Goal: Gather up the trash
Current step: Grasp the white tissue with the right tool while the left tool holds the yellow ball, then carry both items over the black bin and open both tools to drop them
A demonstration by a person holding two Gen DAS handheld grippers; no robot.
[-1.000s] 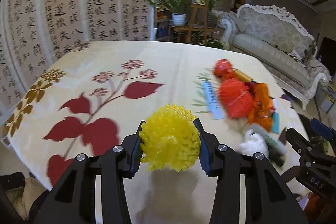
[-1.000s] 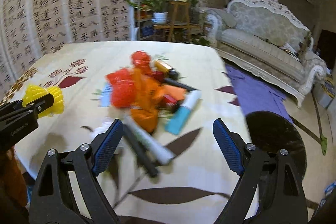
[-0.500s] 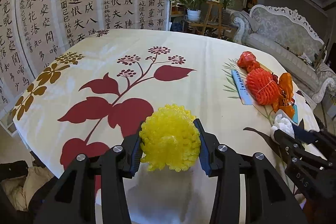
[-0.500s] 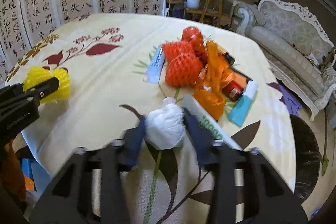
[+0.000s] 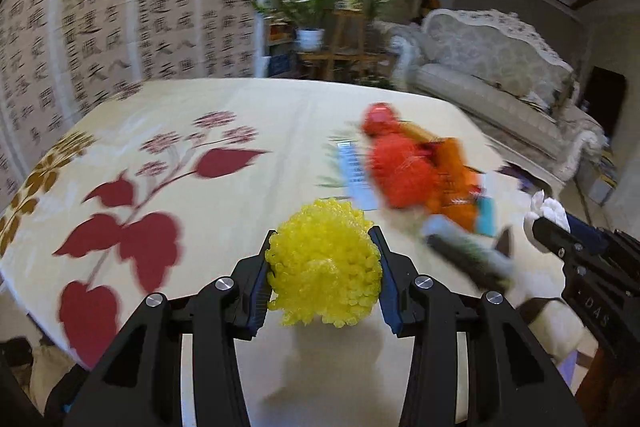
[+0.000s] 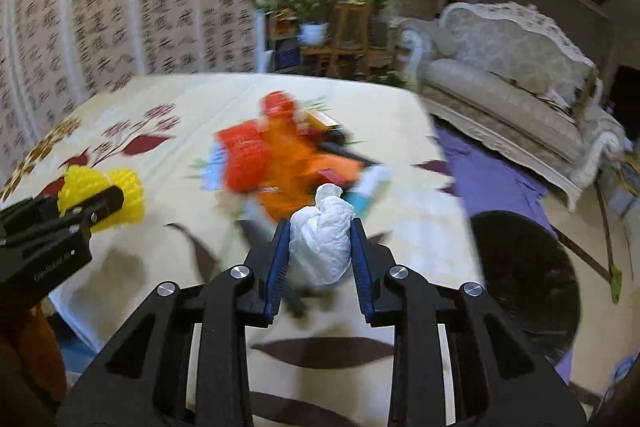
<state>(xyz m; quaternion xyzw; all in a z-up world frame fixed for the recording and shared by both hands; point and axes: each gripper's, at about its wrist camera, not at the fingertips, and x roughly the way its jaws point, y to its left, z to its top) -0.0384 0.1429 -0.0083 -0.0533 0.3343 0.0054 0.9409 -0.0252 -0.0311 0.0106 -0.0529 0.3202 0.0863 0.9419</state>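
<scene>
Currently: item one, a yellow foam net [image 5: 324,263], bumpy and ball-shaped, sits squeezed between my left fingers [image 5: 378,247], lifted above the counter's [image 5: 248,115] near edge. Item two, a crumpled white paper wad [image 6: 323,239] with a twisted top, is pinched between my right fingers [image 6: 280,251], also off the cloth. Both grippers tilt down toward the counter. Remaining: blurred pile of orange netting and wrappers [image 6: 280,159] near the counter's right edge; dark round bin [image 6: 528,283] on the floor beside it.
</scene>
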